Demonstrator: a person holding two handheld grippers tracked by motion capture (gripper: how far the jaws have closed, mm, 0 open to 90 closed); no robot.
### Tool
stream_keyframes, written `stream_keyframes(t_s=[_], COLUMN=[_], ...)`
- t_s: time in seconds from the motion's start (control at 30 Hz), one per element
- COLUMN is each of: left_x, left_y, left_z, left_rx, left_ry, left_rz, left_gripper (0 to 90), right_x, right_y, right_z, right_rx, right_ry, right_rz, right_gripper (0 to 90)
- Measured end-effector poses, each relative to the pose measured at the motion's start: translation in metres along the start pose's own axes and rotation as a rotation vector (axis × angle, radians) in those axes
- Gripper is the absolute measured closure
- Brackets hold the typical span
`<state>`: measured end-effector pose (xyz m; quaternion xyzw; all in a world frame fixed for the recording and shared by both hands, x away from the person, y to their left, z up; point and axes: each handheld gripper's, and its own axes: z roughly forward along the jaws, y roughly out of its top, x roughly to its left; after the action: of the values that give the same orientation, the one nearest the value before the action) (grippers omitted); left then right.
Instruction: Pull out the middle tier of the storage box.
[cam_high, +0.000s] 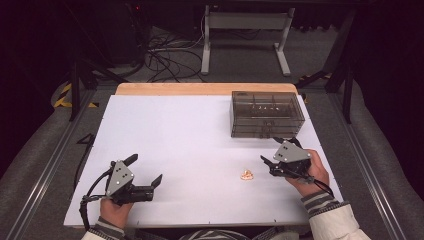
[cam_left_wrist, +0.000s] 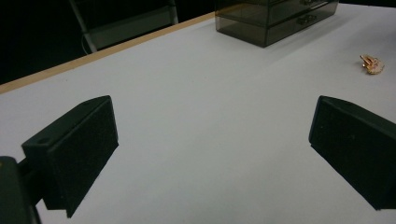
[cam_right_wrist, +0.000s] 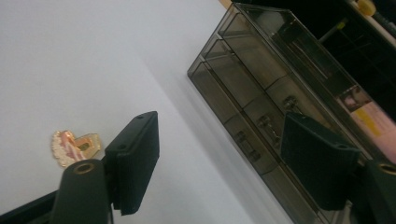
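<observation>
the right gripper (cam_high: 272, 161) is held open and empty near the brooch (cam_high: 246, 175); the left gripper (cam_high: 147, 170) is open, idle; judged: approach step; the jaws need lowering around the brooch.

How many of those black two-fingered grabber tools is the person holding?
2. The left gripper is in the left hand near the table's front left corner; the right gripper is in the right hand, between the small gold trinket and the smoky plastic drawer box.
</observation>
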<state>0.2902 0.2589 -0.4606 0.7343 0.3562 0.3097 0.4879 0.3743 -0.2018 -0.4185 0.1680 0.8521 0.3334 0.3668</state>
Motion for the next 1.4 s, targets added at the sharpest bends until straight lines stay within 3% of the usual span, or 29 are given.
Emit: stream_keyframes(t_s=[0.13,0.17,0.33,0.47,0.77,0.97,1.4], left_x=[0.0,0.0,0.0,0.0,0.0,-0.001,0.0], left_y=[0.0,0.0,0.0,0.0,0.0,0.0,0.0], left_z=[0.0,0.0,0.0,0.0,0.0,0.0,0.0], left_rx=[0.001,0.0,0.0,0.002,-0.001,0.001,-0.001], left_ry=[0.002,0.002,0.002,0.001,0.007,0.007,0.012], left_rz=[0.001,0.001,0.001,0.0,0.005,0.003,0.005], left_gripper=[2.1,2.1,2.1,2.2,2.1,2.2,2.1], right_x=[0.001,0.001,0.002,0.001,0.002,0.004,0.009], right_y=[-0.001,-0.001,-0.002,-0.003,-0.004,-0.004,-0.01], right_z=[0.002,0.003,0.004,0.006,0.009,0.01,0.03], right_rx=[0.004,0.007,0.0,0.007,0.019,0.027,0.08], right_ry=[-0.035,-0.055,-0.083,-0.123,-0.13,-0.188,-0.314], right_rz=[-0.044,-0.078,-0.123,-0.189,-0.216,-0.29,-0.39], right_gripper=[36.5,38.6,39.8,42.0,45.7,50.7,55.6])
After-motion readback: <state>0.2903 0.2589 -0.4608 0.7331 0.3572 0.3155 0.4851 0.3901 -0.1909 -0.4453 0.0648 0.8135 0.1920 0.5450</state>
